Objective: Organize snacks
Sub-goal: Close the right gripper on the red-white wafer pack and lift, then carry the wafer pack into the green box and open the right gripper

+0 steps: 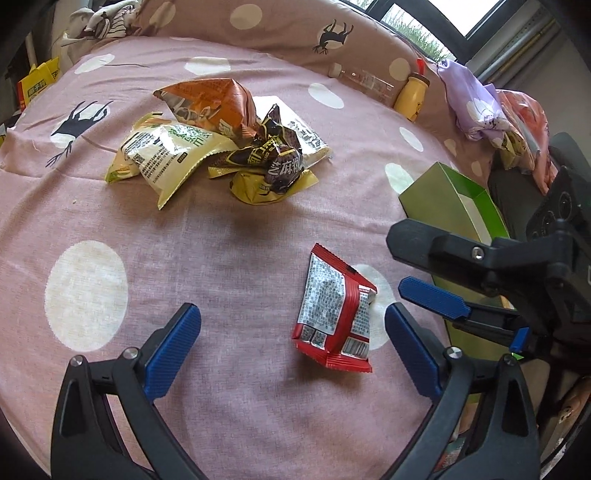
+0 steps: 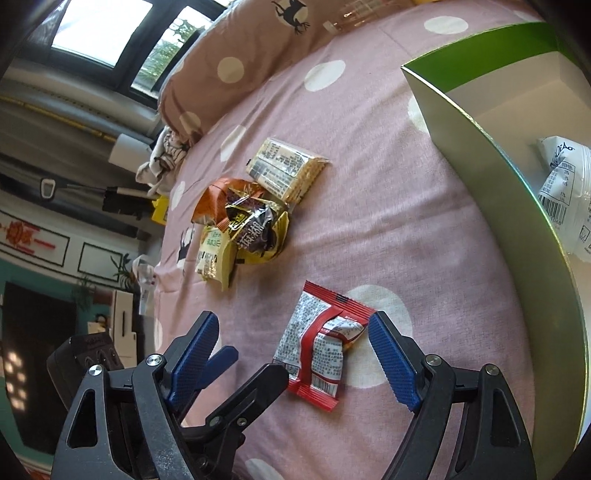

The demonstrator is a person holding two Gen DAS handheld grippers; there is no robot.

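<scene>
A red and silver snack packet lies flat on the pink dotted sheet. My left gripper is open around it, and the packet sits nearer the right-hand finger without either pad pressing it. My right gripper is open too, with its right fingertip just beside the packet's edge. Each gripper shows in the other's view: the right gripper comes in from the right, the left gripper from below left. A pile of several snack packets lies farther back.
A green box stands open to the right of the red packet, with a white packet inside. A spotted pillow, a yellow bottle, a clear bottle and purple cloth line the far edge.
</scene>
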